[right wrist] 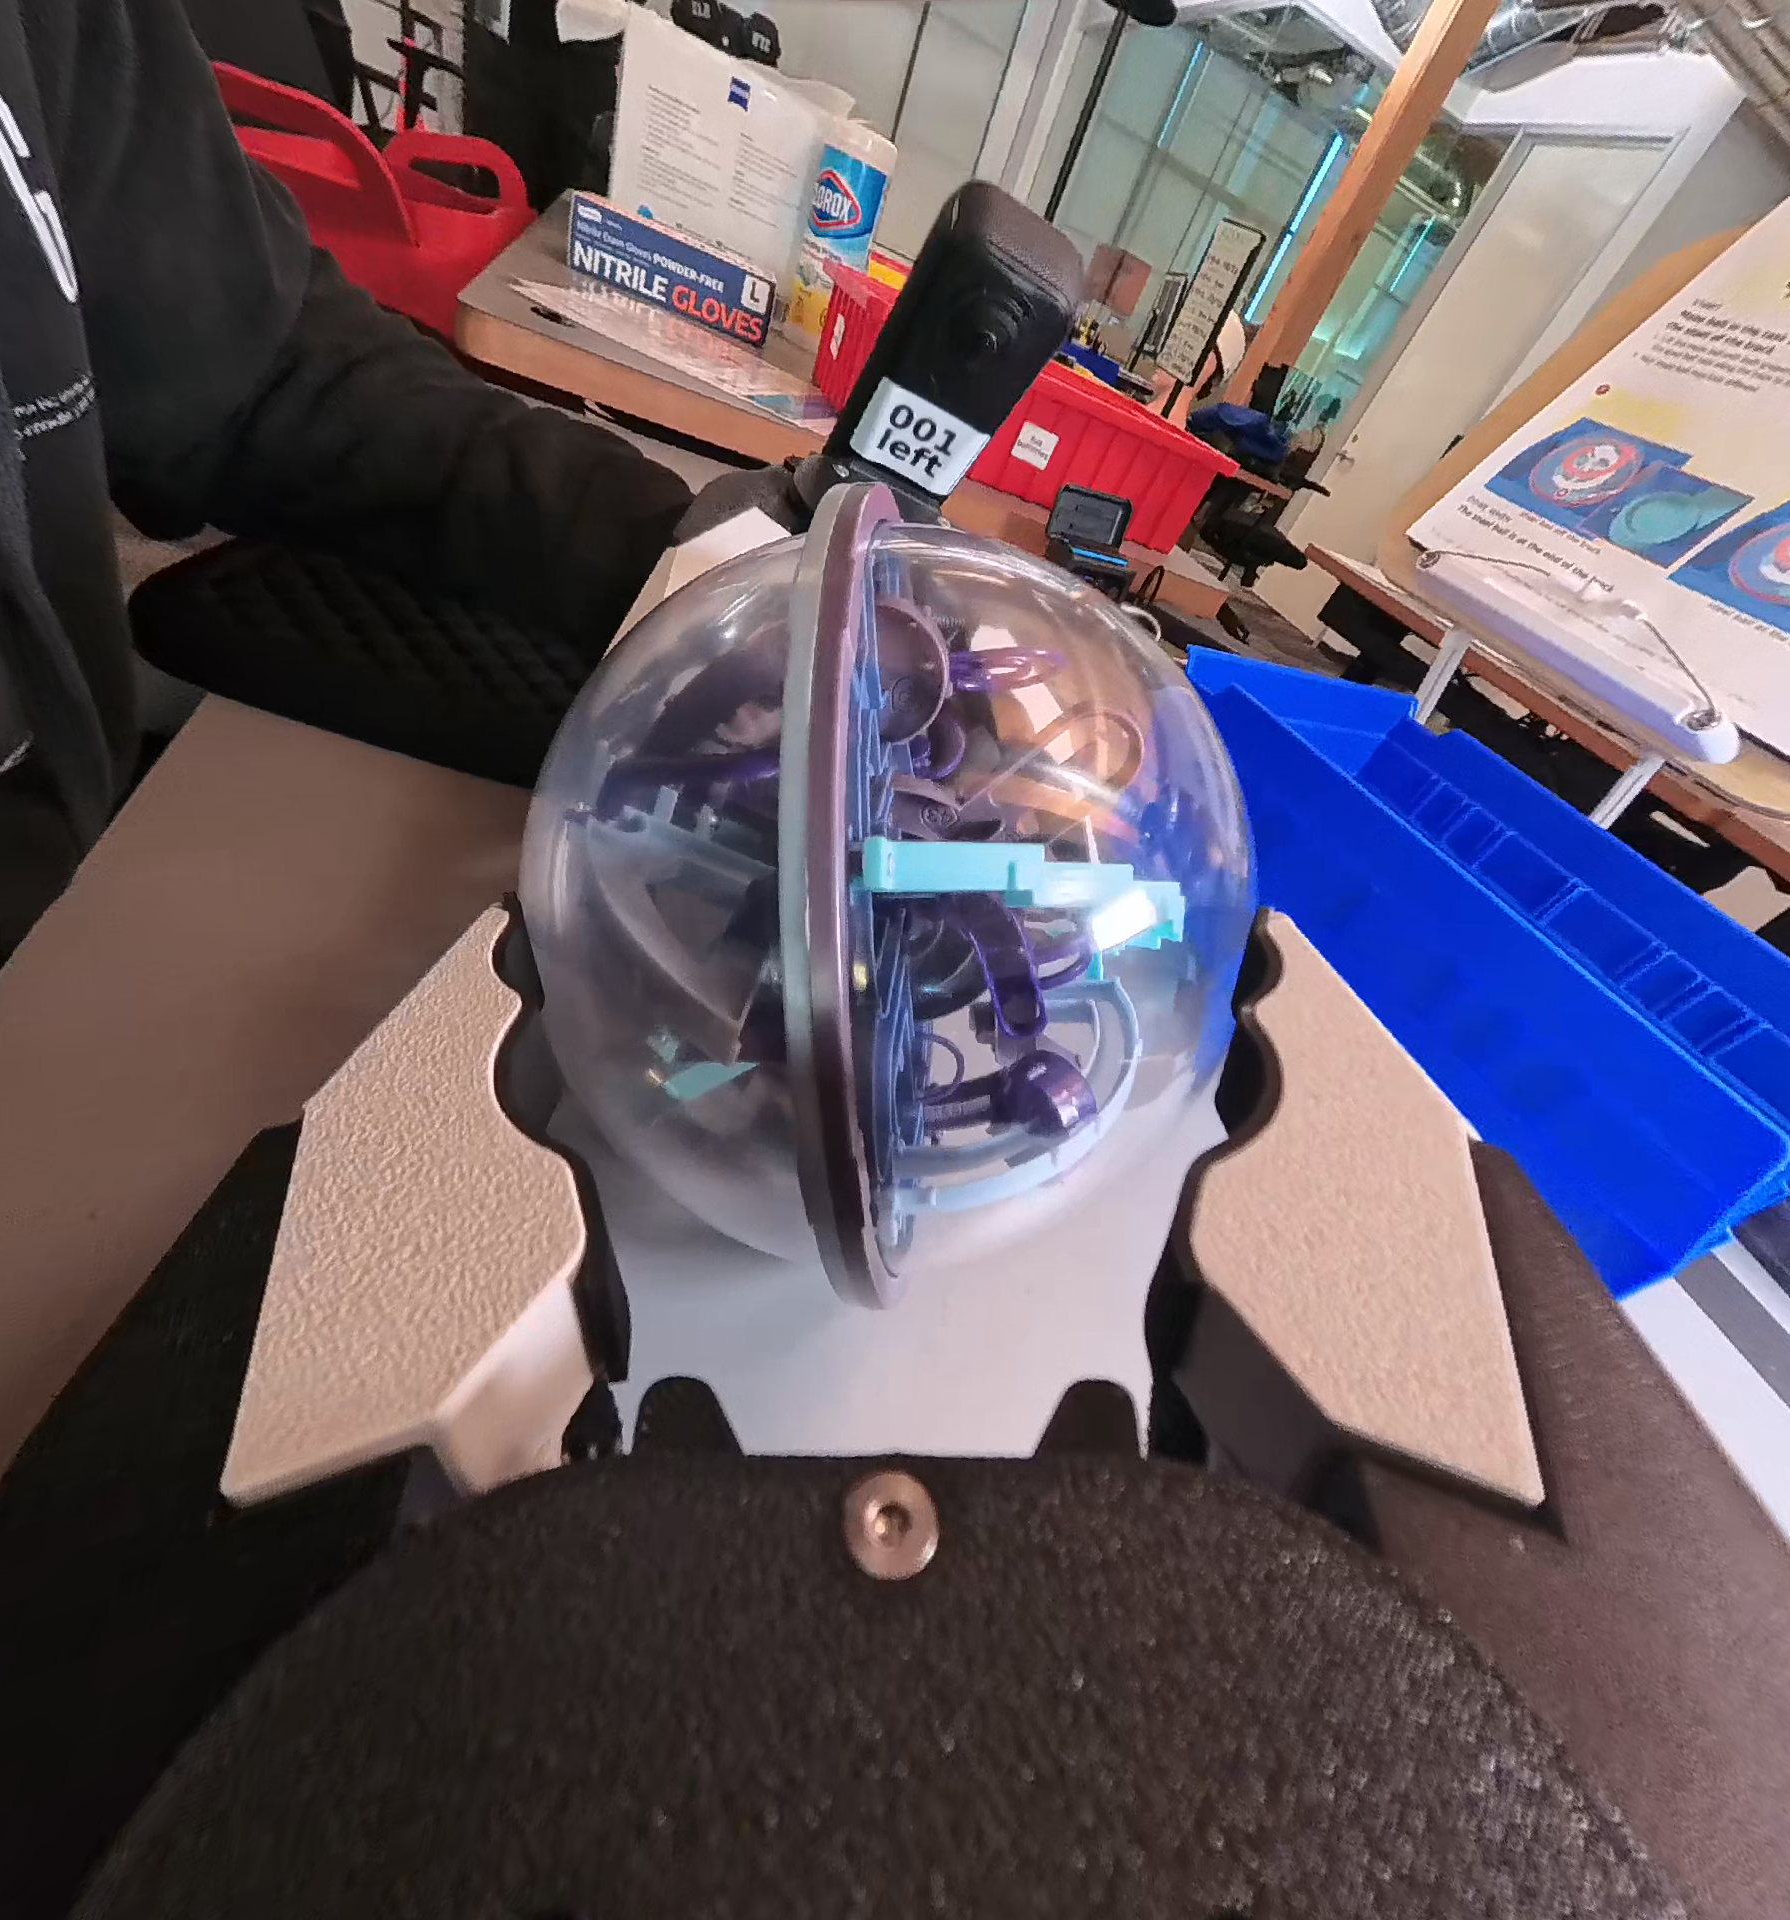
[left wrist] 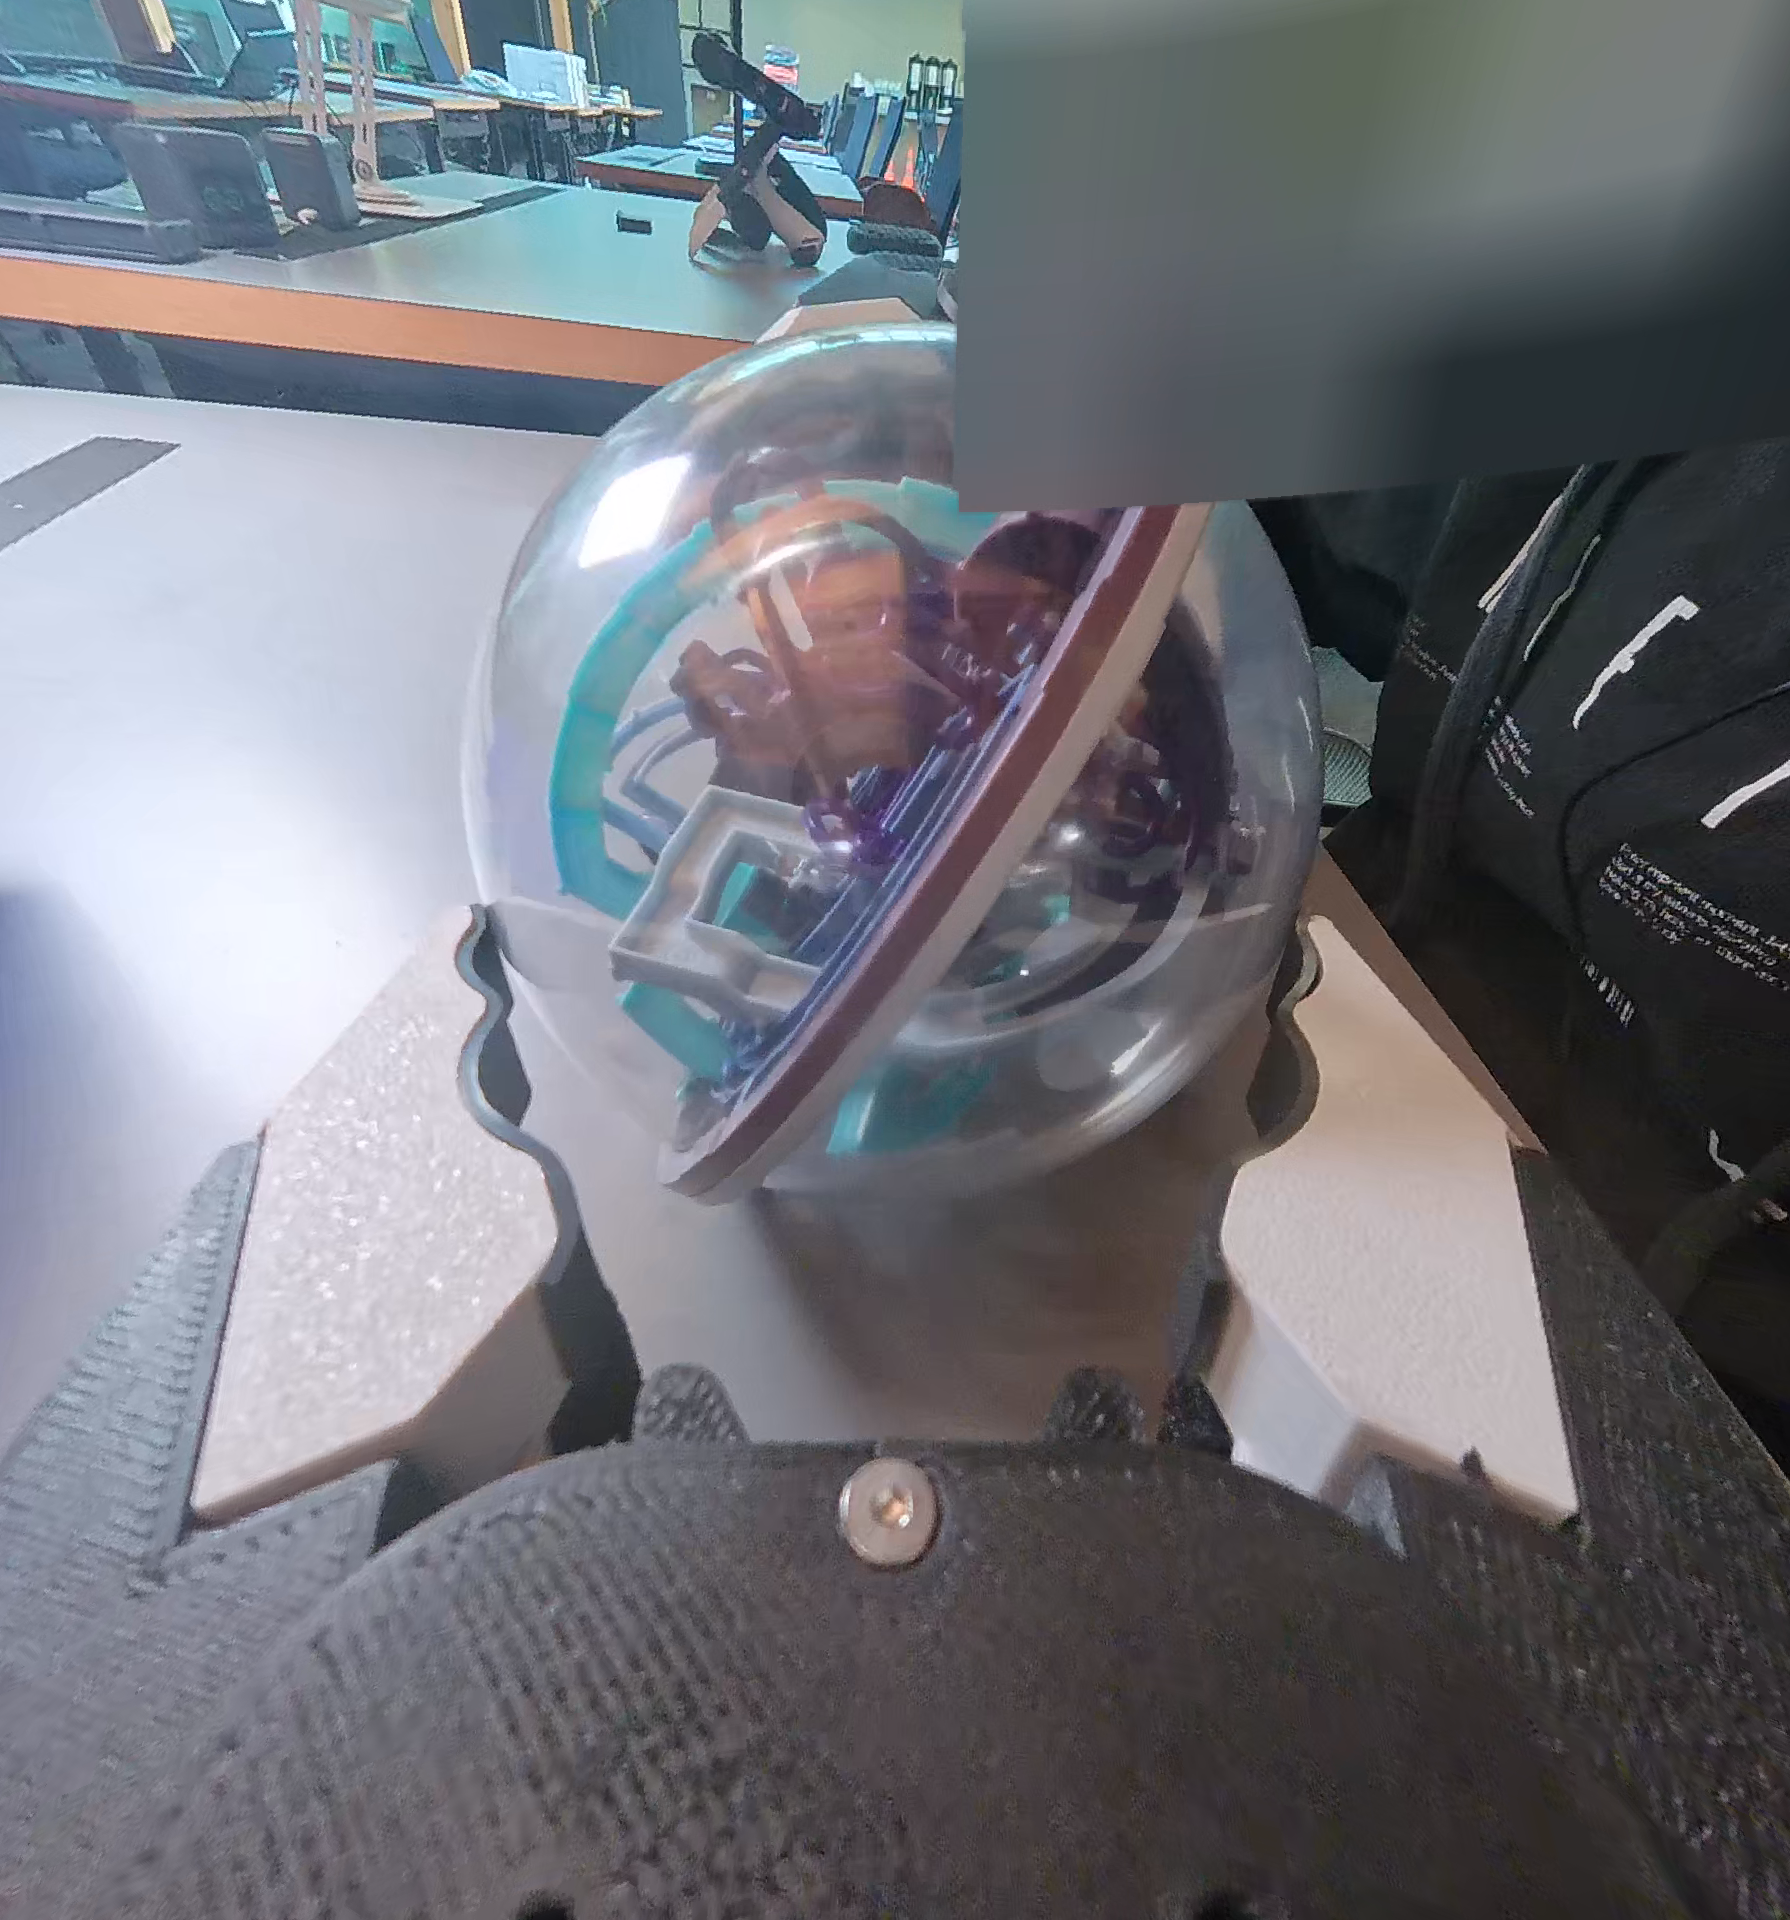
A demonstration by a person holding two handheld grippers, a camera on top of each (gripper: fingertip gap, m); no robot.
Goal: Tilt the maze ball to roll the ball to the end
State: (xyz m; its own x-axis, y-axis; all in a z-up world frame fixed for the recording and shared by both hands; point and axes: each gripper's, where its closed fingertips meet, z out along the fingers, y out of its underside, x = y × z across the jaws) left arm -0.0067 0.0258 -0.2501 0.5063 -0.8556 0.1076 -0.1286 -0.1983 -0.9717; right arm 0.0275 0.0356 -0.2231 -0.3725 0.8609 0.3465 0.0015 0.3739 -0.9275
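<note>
Maze ball (right wrist: pixel 886 904) clamped between both hand-held grippers

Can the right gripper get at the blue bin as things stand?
Probably not: the right gripper is shut on the maze ball. The blue bin sits just right of it, unobstructed, but the ball must go first.

Both grippers wore the same kit. The left gripper (left wrist: pixel 891 925) had a rough black printed body, one silver screw (left wrist: pixel 888 1513) dead centre, and pale speckled fingers (left wrist: pixel 371 1174) with wavy dark inner edges. The right gripper (right wrist: pixel 886 935) matched it: beige textured fingers (right wrist: pixel 403 1226), a bronze-looking screw (right wrist: pixel 890 1526). The person's black sleeve (right wrist: pixel 330 416) carried white printed markings.
</note>
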